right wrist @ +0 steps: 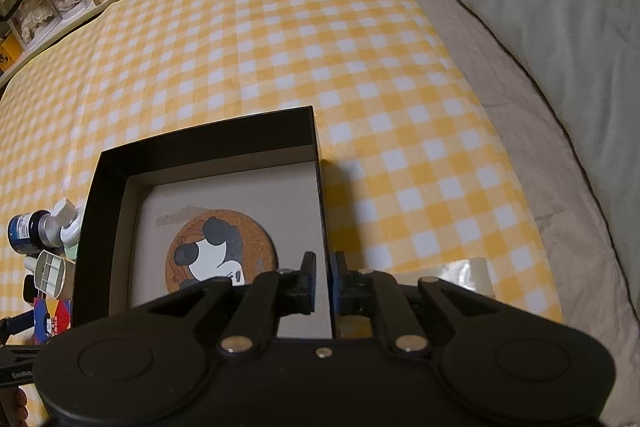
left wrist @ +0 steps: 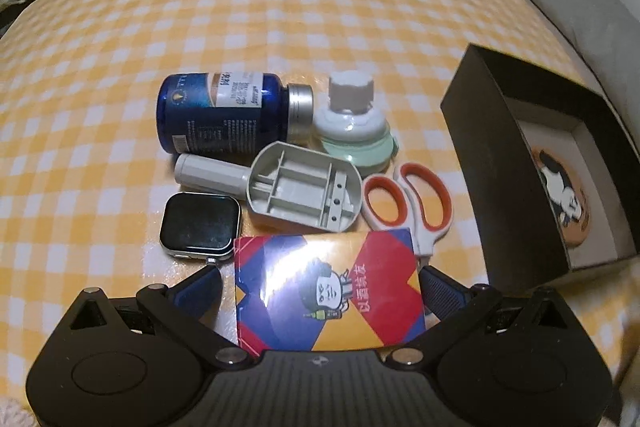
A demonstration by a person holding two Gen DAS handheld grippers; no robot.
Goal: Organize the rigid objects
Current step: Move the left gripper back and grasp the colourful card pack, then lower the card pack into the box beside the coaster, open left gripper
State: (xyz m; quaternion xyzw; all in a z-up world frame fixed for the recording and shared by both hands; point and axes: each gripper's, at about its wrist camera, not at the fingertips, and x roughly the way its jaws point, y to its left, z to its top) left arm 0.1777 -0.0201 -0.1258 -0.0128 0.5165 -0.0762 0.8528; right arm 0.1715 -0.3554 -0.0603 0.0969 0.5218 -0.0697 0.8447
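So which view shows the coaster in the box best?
The right wrist view: it looks down into the box, so most of the coaster shows, only its near edge hidden by the right gripper. The left wrist view shows it sideways, stretched at the edge.

The card box [left wrist: 328, 291] reads "以酒抗友"; bottle [left wrist: 224, 113] label illegible.

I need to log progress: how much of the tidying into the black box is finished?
Done: only the cork coaster lies in the black box. In hand: the left claw brackets the card pack; the right claw grips the box wall. Left: blue bottle, white-capped jar, scissors, grey tray, smartwatch.
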